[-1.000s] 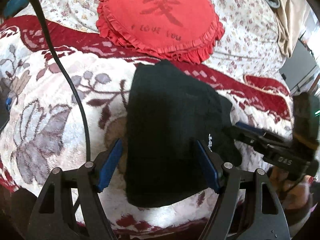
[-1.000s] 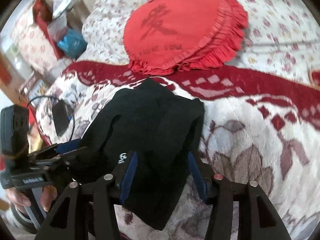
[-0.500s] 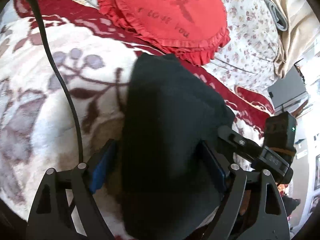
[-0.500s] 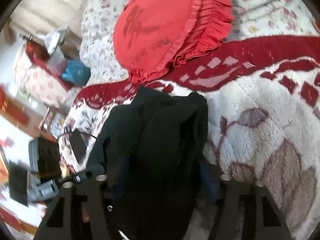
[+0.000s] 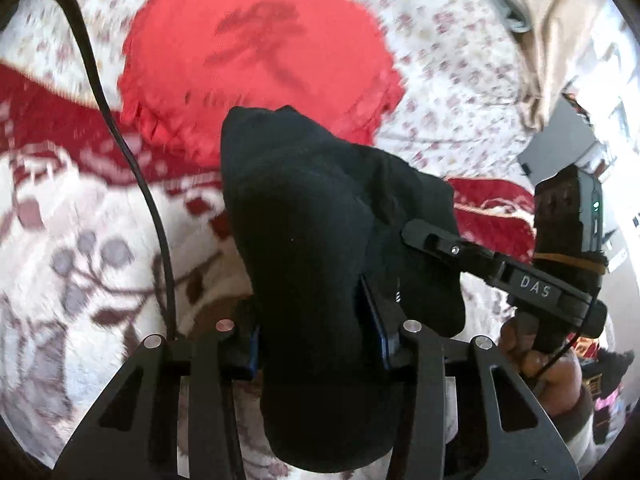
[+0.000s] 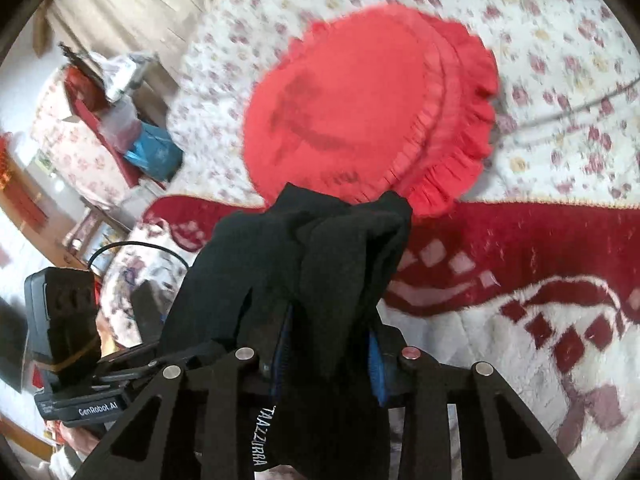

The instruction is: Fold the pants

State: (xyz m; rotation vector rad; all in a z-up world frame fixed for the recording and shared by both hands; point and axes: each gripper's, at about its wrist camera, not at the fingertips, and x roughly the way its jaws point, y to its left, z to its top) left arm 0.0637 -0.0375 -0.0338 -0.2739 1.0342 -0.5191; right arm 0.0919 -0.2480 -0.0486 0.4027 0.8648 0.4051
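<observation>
The black pants (image 5: 320, 216) are bunched up and lifted off the bed blanket. My left gripper (image 5: 318, 344) is shut on one end of the pants, and the cloth drapes over its blue pads. My right gripper (image 6: 330, 354) is shut on the other end of the pants (image 6: 320, 256), with a white-lettered waistband hanging below it. The right gripper also shows in the left wrist view (image 5: 500, 268), touching the pants from the right. The left gripper shows in the right wrist view (image 6: 84, 396) at lower left.
A round red frilled cushion (image 5: 256, 60) lies behind the pants on a floral quilt (image 6: 560, 40). A white and red fleece blanket (image 5: 80, 240) covers the bed below. A black cable (image 5: 132, 160) runs across the left side. Furniture and bags (image 6: 132, 120) stand at far left.
Both grippers have closed on the pants and lifted them off the blanket. The two grippers have come closer together, bunching the cloth between them.
</observation>
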